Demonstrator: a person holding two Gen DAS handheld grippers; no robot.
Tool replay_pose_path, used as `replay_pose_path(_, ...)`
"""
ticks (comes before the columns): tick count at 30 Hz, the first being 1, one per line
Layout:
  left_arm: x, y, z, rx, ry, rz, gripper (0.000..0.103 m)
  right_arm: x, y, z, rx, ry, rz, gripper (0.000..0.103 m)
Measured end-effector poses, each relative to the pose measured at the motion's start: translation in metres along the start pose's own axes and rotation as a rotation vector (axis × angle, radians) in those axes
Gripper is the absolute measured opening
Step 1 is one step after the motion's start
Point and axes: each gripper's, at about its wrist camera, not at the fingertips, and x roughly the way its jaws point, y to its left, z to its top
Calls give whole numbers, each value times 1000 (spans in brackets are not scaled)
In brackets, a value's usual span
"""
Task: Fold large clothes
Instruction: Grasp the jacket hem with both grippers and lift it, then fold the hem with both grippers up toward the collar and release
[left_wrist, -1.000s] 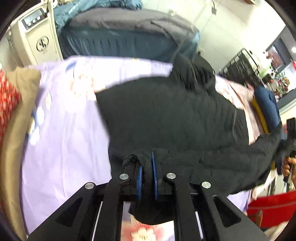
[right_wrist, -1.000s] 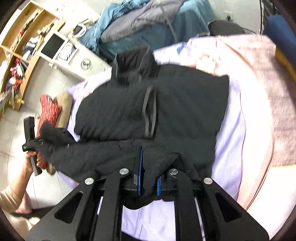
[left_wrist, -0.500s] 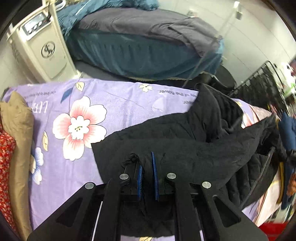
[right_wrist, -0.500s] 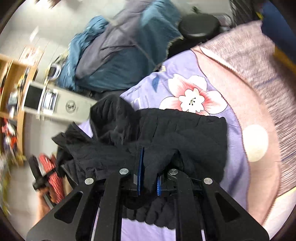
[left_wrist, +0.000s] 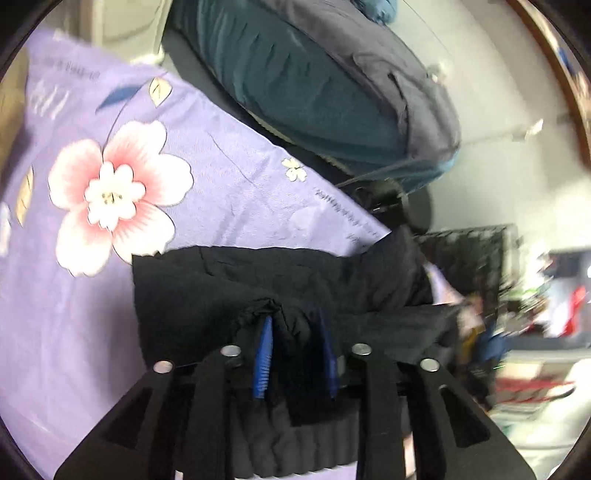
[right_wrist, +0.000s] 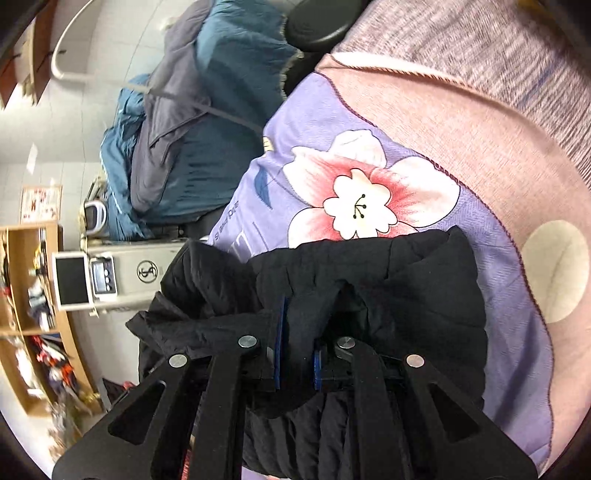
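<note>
Black quilted jacket (left_wrist: 332, 280) folded over on the lilac flowered bedspread (left_wrist: 221, 177), both claws at its near edge.

Left claw (left_wrist: 295, 354) has its jaws opening, blue pads apart, with a fold of the jacket's black cloth between them, loose and no longer pinched. Right claw (right_wrist: 297, 350) is clenched on a bunched fold of the same jacket (right_wrist: 406, 288), the cloth gathered between its blue pads. The jacket lies doubled, its far edge just short of the large pink flower (right_wrist: 354, 203) printed on the bedspread (right_wrist: 498, 277). Beyond the bed sits a heap of teal and grey bedding (left_wrist: 332, 85), and in the right wrist view a white machine with a small screen (right_wrist: 122, 273) stands near wooden shelves (right_wrist: 26, 314).
</note>
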Motion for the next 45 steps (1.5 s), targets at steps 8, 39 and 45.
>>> replay_pose_path(8,-65,2,-8,78,-173,198,79,17,-9,6,33,-2,-40,12)
replay_pose_path(39,125,-141,-228,751,-131,600,88,-29,73,-168,-747,-142,-339,70)
replay_pose_path(45,134,-136,-207,719,-92,602,98,12,49,-179,-703,-70,-421,70)
